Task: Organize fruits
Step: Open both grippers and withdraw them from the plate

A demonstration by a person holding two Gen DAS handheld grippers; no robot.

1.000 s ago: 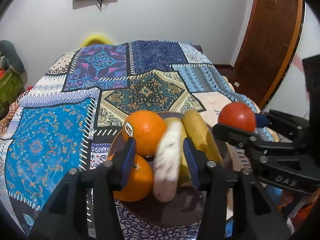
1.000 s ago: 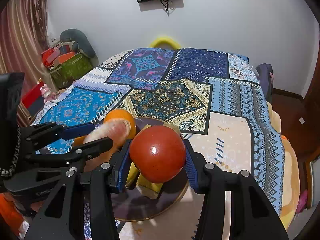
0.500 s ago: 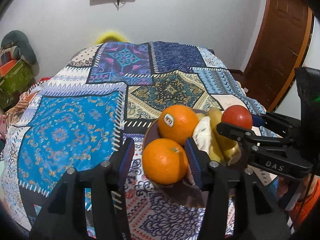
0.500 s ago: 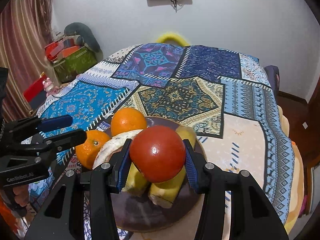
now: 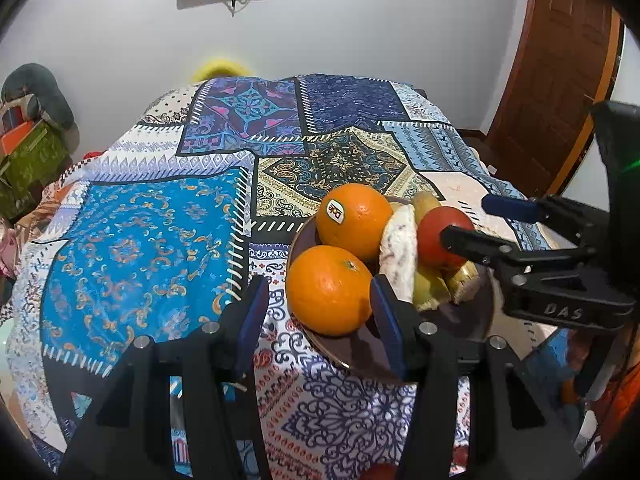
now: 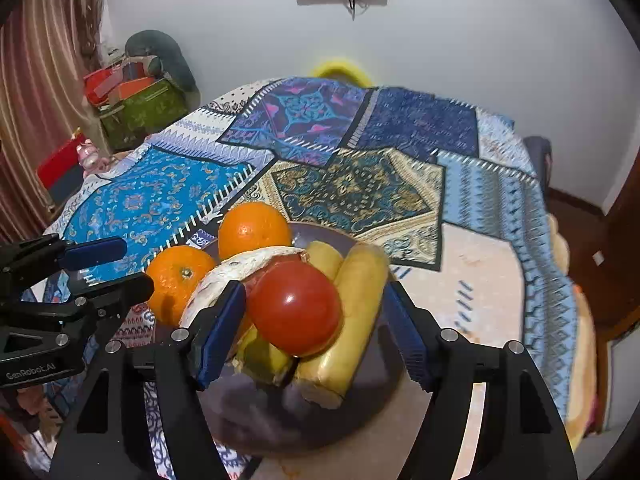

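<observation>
Here the plate (image 6: 372,404) sits near the bed's (image 6: 472,280) near edge, holding two oranges (image 6: 254,230), bananas (image 6: 356,304) lying with their long axes running front to back, and a tomato (image 6: 296,306) on top. The right gripper (image 6: 316,332) is opening, its pads clear of the tomato between them. The left gripper (image 5: 316,316) stands part open and empty at the plate's left rim, the near orange (image 5: 330,290) seen between its fingers.

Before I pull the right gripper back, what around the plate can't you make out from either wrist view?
- Plate near rim: right wrist view, hidden behind the gripper body.
- What the tomato rests on: hidden beneath it.
- Peeled banana's lower end: left wrist view, behind a finger.
- Red object: cut off at the bottom edge.
</observation>
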